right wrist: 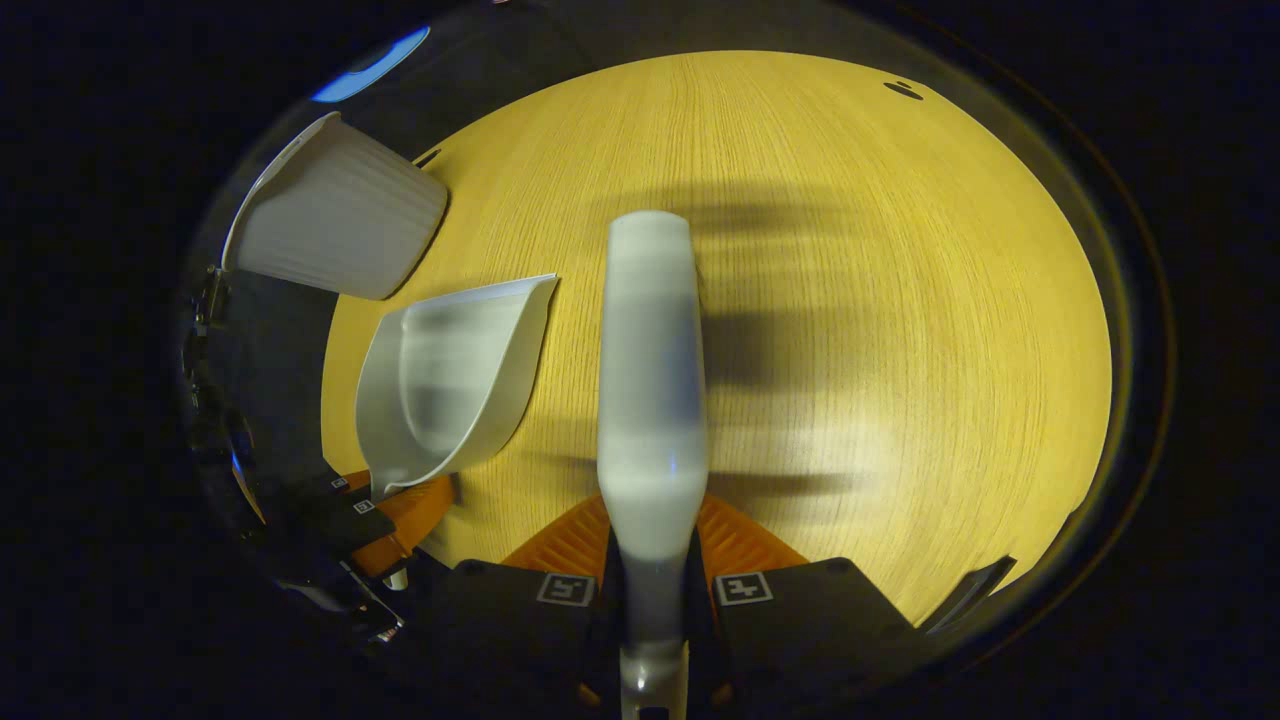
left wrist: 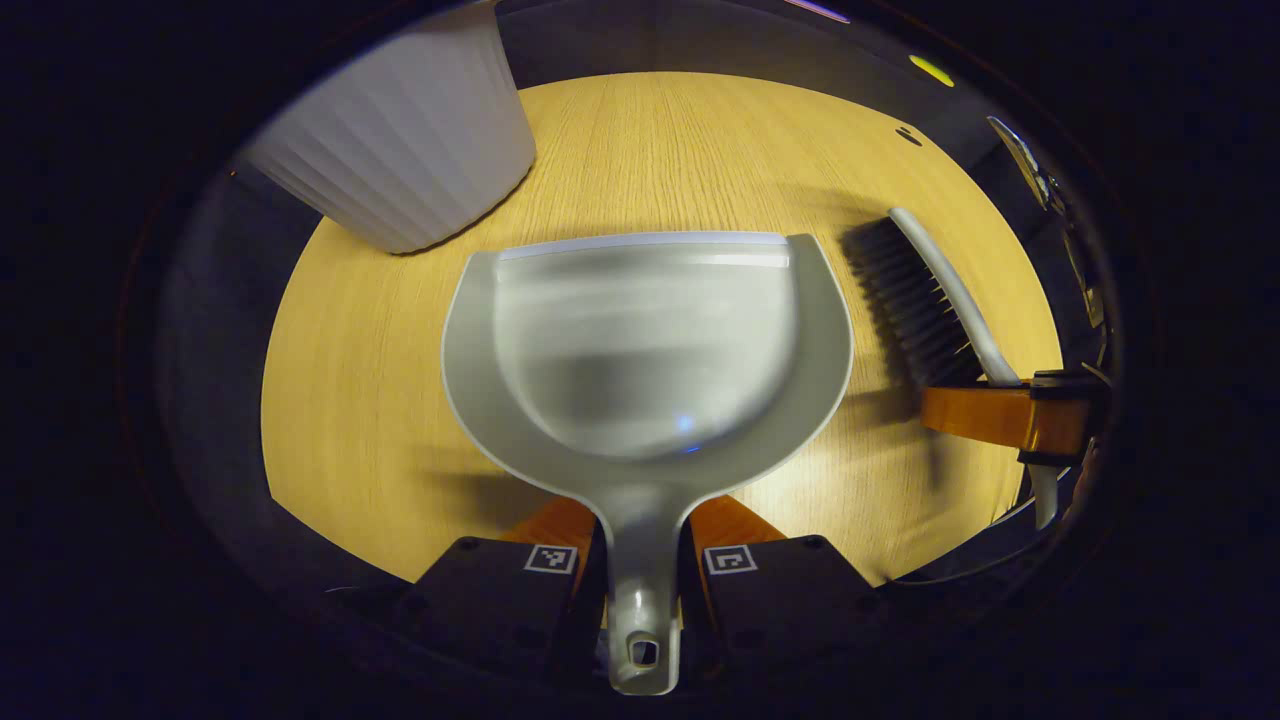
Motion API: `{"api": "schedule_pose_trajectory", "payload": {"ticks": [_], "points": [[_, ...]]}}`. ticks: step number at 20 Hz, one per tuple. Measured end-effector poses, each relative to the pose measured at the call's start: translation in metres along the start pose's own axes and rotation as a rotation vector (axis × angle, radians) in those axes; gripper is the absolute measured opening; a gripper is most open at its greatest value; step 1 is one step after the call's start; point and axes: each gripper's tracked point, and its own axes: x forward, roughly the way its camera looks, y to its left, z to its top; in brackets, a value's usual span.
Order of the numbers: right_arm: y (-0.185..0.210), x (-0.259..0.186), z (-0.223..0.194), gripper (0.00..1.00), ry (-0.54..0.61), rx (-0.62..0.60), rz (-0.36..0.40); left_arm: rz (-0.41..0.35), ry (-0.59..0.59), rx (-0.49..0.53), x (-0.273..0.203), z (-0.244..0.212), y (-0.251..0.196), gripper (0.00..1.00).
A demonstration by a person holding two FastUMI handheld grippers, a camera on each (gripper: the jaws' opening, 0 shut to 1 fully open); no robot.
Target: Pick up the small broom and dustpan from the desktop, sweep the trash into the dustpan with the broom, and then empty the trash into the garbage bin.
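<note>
The left gripper [left wrist: 640,560] has both fingers clamped on the dustpan [left wrist: 645,340] handle, which runs back between them. The pan reaches forward over the desk [left wrist: 370,400], mouth pointing away, and its scoop looks bare of trash. The bin [left wrist: 405,150] stands just beyond the pan's lip, off to the left.

In the right gripper view, the right gripper [right wrist: 650,590] is closed tight on the broom [right wrist: 650,380] handle, with the broom's back running straight ahead above the desk [right wrist: 900,300]. The left gripper view shows the same broom just beside the pan's right edge, bristles facing the pan.

No trash can be made out on the wood in either view, so how far the sweeping has got is hard to judge; the pan seems raised or tilted rather than flat.

To sweep well, the pan's lip should press flush on the desk and hold steady. The broom should draw short strokes toward the mouth, bristles dragging lightly, not flicking. Keep the pan level on the way to the bin, then tip it over the rim.
</note>
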Motion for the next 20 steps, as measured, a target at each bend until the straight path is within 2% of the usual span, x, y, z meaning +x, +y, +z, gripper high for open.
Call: {"api": "schedule_pose_trajectory", "payload": {"ticks": [4, 5, 6, 7, 9, 10, 12, 14, 15, 17, 19, 20], "points": [[-0.001, -0.005, -0.005, 0.31, 0.017, 0.015, -0.039, -0.013, 0.039, 0.015, -0.001, -0.001, -0.002, 0.31], [-0.002, -0.005, -0.003, 0.35, 0.004, 0.017, -0.04, -0.024, 0.044, 0.02, 0.0, 0.0, -0.003, 0.32], [-0.002, -0.008, 0.001, 0.31, -0.004, 0.02, -0.038, -0.037, 0.039, 0.02, -0.003, 0.002, -0.005, 0.32], [-0.001, -0.01, 0.003, 0.41, -0.01, 0.022, -0.038, -0.045, 0.034, 0.016, -0.005, 0.003, -0.006, 0.41], [0.002, -0.014, 0.006, 0.47, -0.024, 0.027, -0.029, -0.051, 0.028, 0.009, -0.005, 0.005, -0.008, 0.84], [0.003, -0.018, 0.006, 0.48, -0.028, 0.029, -0.025, -0.05, 0.034, 0.008, -0.007, 0.003, -0.007, 0.87], [0.008, -0.024, 0.008, 0.82, -0.044, 0.025, -0.007, -0.054, 0.028, 0.003, -0.014, 0.002, -0.007, 0.86], [0.013, -0.033, 0.009, 0.79, -0.062, 0.01, 0.019, -0.067, 0.017, -0.001, -0.022, -0.001, -0.009, 0.87], [0.017, -0.042, 0.009, 0.88, -0.079, -0.005, 0.035, -0.071, 0.006, -0.003, -0.032, -0.005, -0.008, 0.86], [0.02, -0.07, 0.014, 0.91, -0.138, -0.055, 0.048, -0.069, -0.04, -0.022, -0.053, -0.008, -0.008, 0.86], [0.02, -0.095, 0.02, 0.88, -0.208, -0.127, 0.047, -0.076, -0.086, -0.061, -0.082, -0.015, -0.009, 0.86], [0.021, -0.11, 0.024, 0.99, -0.25, -0.156, 0.052, -0.082, -0.12, -0.072, -0.098, -0.015, -0.012, 0.86]]}}
